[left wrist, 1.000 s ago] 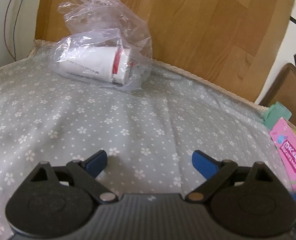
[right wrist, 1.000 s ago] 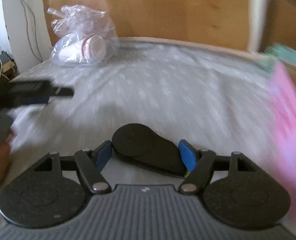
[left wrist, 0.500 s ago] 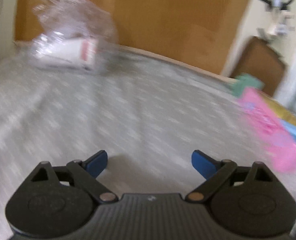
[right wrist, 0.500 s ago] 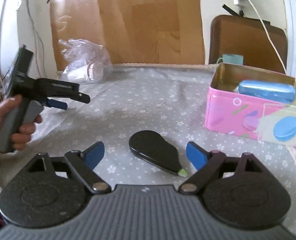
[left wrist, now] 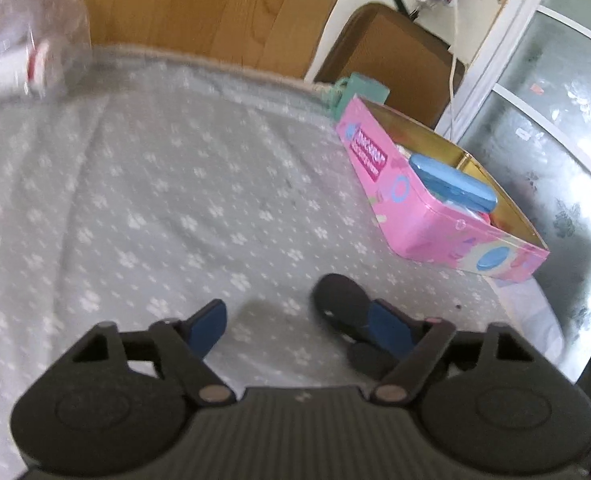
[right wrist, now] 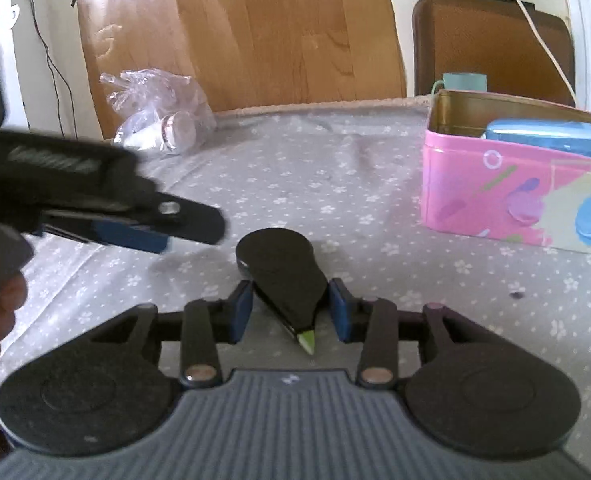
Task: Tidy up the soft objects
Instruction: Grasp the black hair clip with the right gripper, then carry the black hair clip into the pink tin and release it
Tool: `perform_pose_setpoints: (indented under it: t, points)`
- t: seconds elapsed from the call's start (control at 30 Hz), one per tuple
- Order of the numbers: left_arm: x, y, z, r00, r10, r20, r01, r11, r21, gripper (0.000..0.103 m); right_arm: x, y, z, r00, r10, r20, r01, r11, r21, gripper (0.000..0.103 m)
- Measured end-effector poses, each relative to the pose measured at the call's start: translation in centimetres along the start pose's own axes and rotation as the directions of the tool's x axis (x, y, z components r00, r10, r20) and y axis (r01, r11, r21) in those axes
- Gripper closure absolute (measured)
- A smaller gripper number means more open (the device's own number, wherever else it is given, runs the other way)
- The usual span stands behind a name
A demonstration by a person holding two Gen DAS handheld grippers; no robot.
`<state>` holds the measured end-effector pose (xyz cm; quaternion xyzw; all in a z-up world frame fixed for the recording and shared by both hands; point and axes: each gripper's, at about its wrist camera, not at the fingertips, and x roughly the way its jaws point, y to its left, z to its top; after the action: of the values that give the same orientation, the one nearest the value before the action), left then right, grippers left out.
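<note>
A flat black teardrop-shaped object point(right wrist: 283, 276) with a green tip lies on the grey flowered cloth point(right wrist: 335, 184). My right gripper point(right wrist: 290, 310) has its blue pads close on either side of it; whether they touch it is unclear. The same object point(left wrist: 341, 304) shows in the left wrist view, partly behind my right fingertip. My left gripper point(left wrist: 301, 326) is open and empty, low over the cloth just left of the object; it also shows in the right wrist view point(right wrist: 135, 228). A pink tin point(left wrist: 435, 204) holds a blue case point(left wrist: 453, 182).
A clear plastic bag with a white cup point(right wrist: 163, 120) lies at the back left against a wooden board point(right wrist: 279, 28). A teal mug point(right wrist: 463, 80) and a brown chair back point(right wrist: 491, 40) stand behind the tin. The cloth's right edge point(left wrist: 535, 312) drops off.
My left gripper swung right, from the plastic bag toward the pink tin and black object. My right gripper narrowed around the black object.
</note>
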<state>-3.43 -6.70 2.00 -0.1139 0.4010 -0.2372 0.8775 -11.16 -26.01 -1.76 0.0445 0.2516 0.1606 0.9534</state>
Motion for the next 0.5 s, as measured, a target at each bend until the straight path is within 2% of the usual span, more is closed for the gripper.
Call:
perform_pose_setpoints:
  t: [0.1,0.17,0.2,0.23,0.3,0.37,0.5]
  points:
    - [1.1,-0.1,-0.1,0.995,-0.074,-0.06,0.07,0.996,-0.054,0.031,-0.3,-0.4,-0.3,0.999,0.043,0.016,-0.044,0.998,0.05,0.059]
    - [2.0,-0.5,-0.3,0.99,-0.112,-0.082,0.105,0.991,-0.081,0.037,-0.4,-1.4,-0.5,0.996,0.078,0.032,-0.082,0.989,0.127,0.059]
    - [2.4,-0.9,-0.3,0.991,-0.111,-0.071,0.106,0.992,-0.074,0.047,-0.5,-2.0,-0.5,0.994,0.1,0.04,-0.106,0.979,0.174,0.059]
    - [2.9,-1.3,-0.3,0.988,-0.127,-0.087,0.122,0.991,-0.064,0.067,-0.5,-2.8,-0.5,0.991,0.126,0.051,-0.134,0.964,0.228,0.059]
    - [3.6,-1.9,-0.1,0.982,-0.156,-0.106,0.147,0.986,-0.081,0.076,-0.5,-3.5,-0.6,0.986,0.151,0.065,-0.163,0.946,0.281,0.06]
    - [3.5,-3.5,0.9,0.981,-0.17,-0.089,0.167,0.985,-0.041,0.076,-1.3,-3.0,-0.5,0.989,0.126,0.083,-0.145,0.947,0.288,0.061]
    - [3.4,-8.3,5.1,0.976,-0.214,-0.043,0.217,0.971,0.101,0.076,-3.7,-3.6,2.0,0.976,0.037,0.214,-0.09,0.966,0.242,0.061]
